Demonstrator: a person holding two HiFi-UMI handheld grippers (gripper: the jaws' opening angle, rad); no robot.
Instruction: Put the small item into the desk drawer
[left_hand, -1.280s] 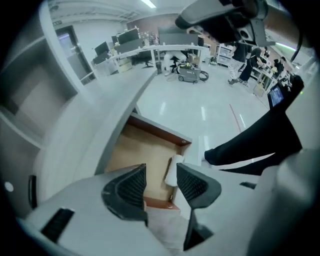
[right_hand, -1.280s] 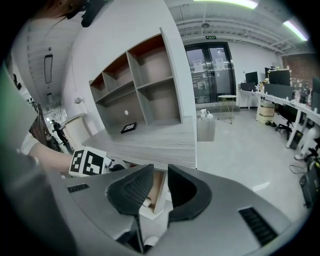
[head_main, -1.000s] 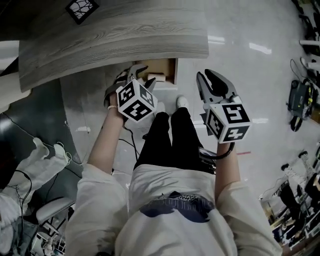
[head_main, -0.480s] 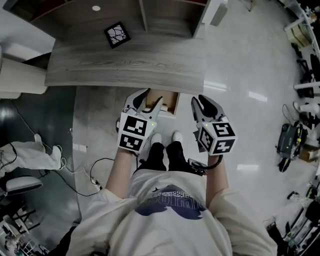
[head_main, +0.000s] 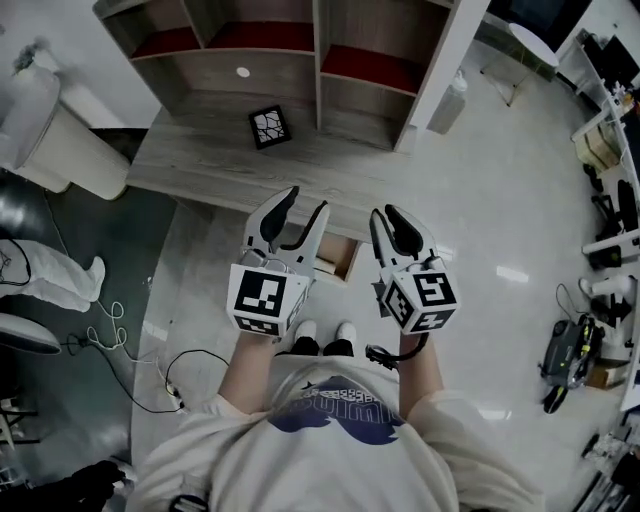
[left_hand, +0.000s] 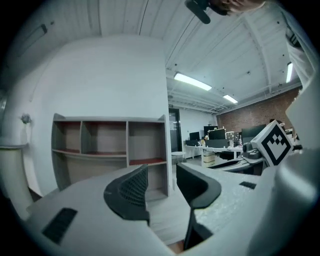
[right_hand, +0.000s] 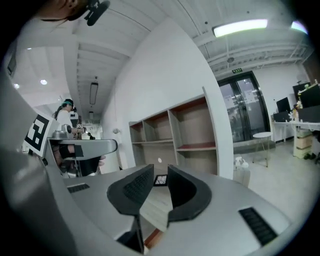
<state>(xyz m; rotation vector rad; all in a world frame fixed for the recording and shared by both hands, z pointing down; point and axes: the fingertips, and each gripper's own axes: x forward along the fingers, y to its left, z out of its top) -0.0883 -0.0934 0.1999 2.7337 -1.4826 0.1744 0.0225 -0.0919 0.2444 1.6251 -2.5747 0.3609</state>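
The small item (head_main: 271, 128) is a black square with a white crackle pattern, lying on the grey wood desk (head_main: 190, 160) in front of the shelf unit. It also shows between my right jaws as the item (right_hand: 160, 179). Under the desk's near edge the wooden drawer (head_main: 339, 258) stands open. My left gripper (head_main: 300, 214) hangs open and empty just left of the drawer, near the desk edge. To the drawer's right, my right gripper (head_main: 391, 222) is empty with its jaws a narrow gap apart. In the left gripper view my left gripper (left_hand: 162, 185) faces the shelf.
A brown shelf unit (head_main: 300, 50) with red-floored compartments stands at the back of the desk. A white bin (head_main: 60, 140) sits at the desk's left end, a white bottle (head_main: 447, 103) on the floor right of the shelf. Cables (head_main: 150, 350) lie on the floor left.
Both grippers have come up and back from the drawer towards the desk edge. The head view has lifted, so the shelf unit and whole desk top now show.
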